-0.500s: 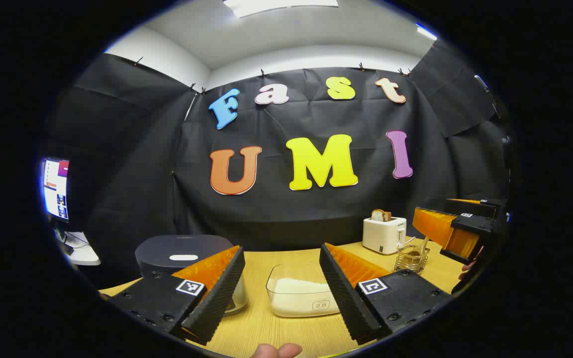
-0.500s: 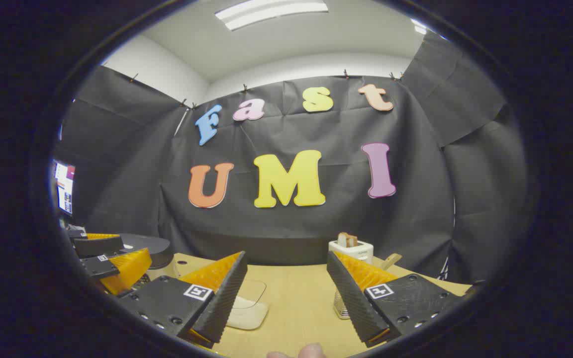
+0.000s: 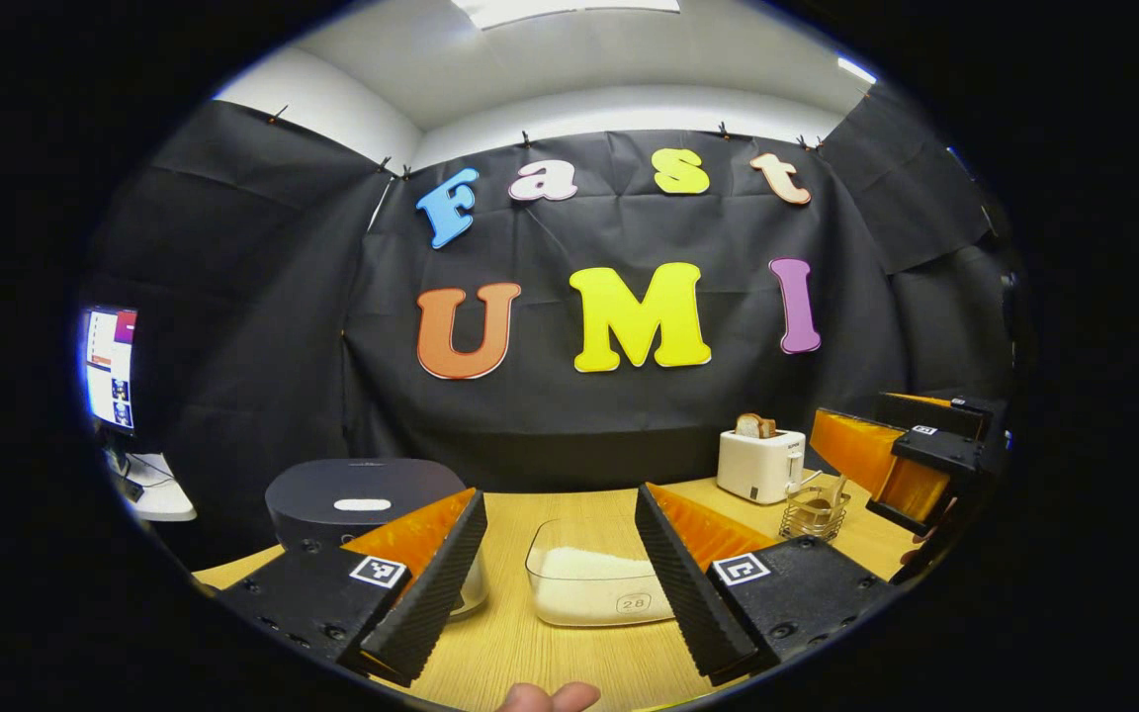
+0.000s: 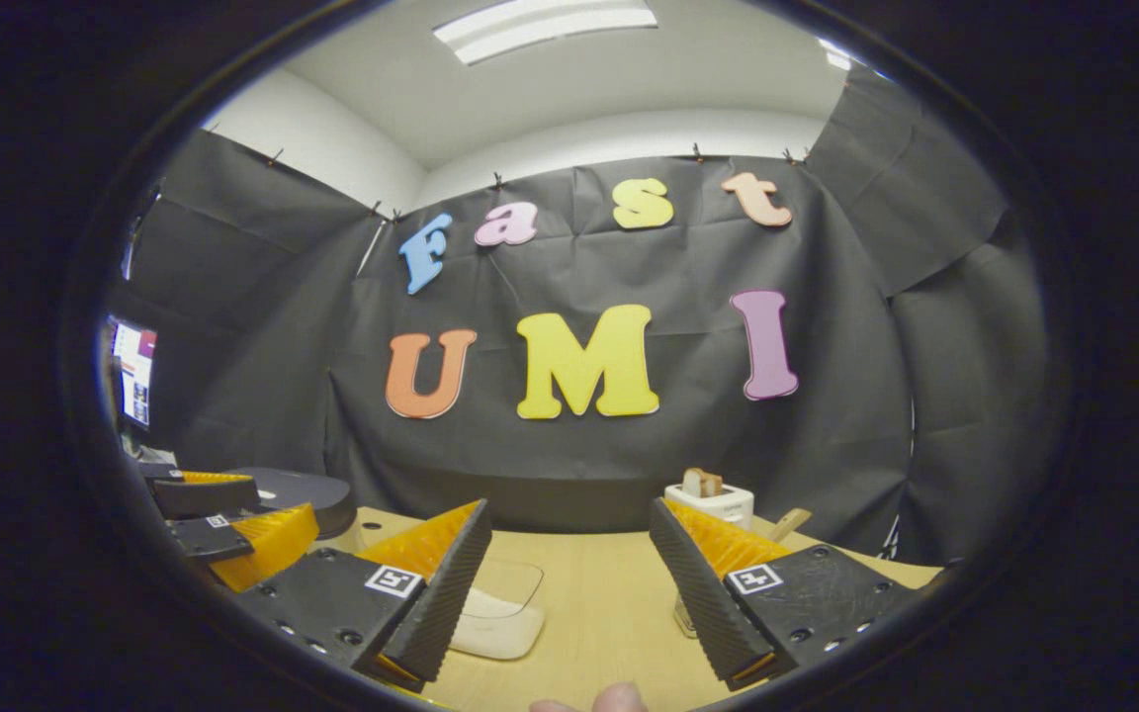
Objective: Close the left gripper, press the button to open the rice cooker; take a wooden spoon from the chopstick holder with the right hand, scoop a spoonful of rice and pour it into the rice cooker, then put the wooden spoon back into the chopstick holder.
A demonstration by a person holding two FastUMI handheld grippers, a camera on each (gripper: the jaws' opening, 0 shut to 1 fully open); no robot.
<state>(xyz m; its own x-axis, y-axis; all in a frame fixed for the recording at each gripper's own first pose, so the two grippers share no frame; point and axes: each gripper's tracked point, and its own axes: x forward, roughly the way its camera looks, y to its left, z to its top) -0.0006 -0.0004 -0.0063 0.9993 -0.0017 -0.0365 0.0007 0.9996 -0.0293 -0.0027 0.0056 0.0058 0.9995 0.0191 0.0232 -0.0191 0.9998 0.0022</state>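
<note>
Left gripper held above wooden table, jaws spread wide, empty; closed rice cooker at left, rice container between fingers, chopstick holder beside toaster. Right gripper likewise spread, empty

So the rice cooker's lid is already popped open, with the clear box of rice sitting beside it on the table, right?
Not quite. The rice cooker has its lid down and closed, as the left gripper view shows. The rest holds: the clear box of rice sits beside it on the table.
</note>
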